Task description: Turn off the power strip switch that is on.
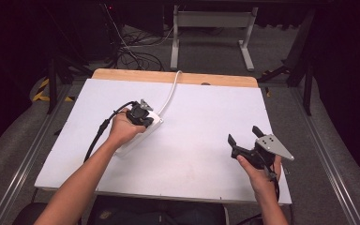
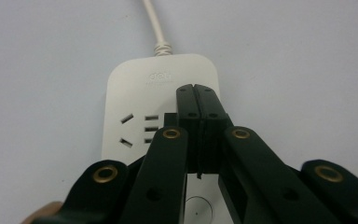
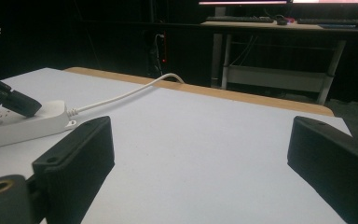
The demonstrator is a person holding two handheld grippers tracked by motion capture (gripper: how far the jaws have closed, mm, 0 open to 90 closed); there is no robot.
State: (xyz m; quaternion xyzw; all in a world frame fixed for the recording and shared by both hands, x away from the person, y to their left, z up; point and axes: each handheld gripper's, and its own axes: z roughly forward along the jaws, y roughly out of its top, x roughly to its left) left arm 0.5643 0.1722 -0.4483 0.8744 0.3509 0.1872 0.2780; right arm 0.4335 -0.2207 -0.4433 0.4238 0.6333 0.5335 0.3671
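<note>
The left tool (image 2: 196, 88), clenched on nothing, rests its tips on the white power strip (image 2: 130, 84) at the worktop's (image 1: 201, 140) nine o'clock, while the right tool (image 1: 243, 136) hovers released at four o'clock.

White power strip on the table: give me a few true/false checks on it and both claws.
1. The left claw is shut, tips over the white plastic power strip. True.
2. The right claw is shut on the strip's white cord. False: it is open, apart from the cord, with nothing between its jaws.
3. The cord runs off the far wooden edge of the white table. True.
4. A plug sits in the strip's sockets. False: the visible sockets are empty.
</note>
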